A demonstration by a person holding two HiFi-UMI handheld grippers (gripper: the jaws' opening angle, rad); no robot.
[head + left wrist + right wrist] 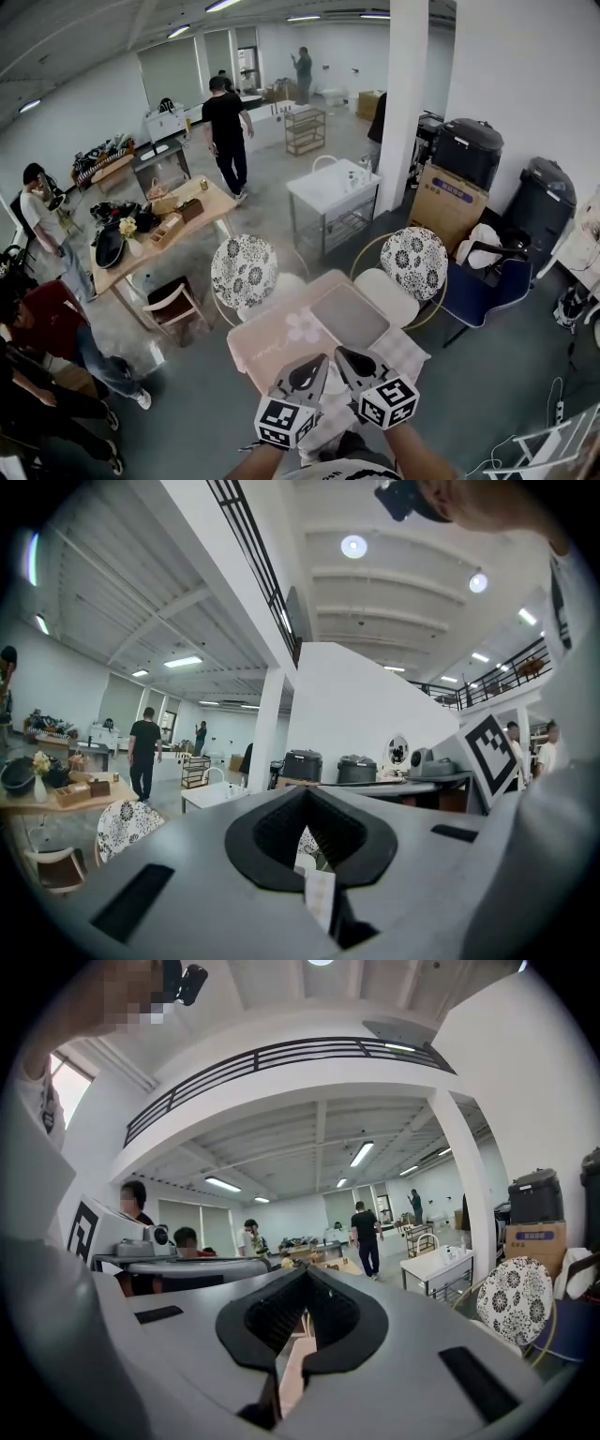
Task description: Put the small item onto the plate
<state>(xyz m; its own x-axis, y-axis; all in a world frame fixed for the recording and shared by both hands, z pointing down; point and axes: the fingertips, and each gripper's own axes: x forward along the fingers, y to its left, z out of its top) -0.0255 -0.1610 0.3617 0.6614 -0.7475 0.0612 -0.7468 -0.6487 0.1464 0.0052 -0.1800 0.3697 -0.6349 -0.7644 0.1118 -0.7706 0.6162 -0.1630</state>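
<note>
Low in the head view, both grippers are held side by side above a pink table (272, 342). My left gripper (317, 361) and my right gripper (341, 353) point forward, each with its jaws together and nothing between them. A grey tray (349, 315) and a pale flower-shaped piece (303, 326) lie on the table just ahead of the tips. The left gripper (307, 791) and the right gripper (307, 1270) show closed tips in their own views, aimed level across the room. I cannot make out a plate or a small item.
Two chairs with black-and-white floral backs (244, 272) (414, 262) stand behind the pink table. A checked cloth (405, 352) lies at its right end. Beyond are a white side table (333, 187), a white pillar (405, 94), a cardboard box (448, 202) and several people at the left.
</note>
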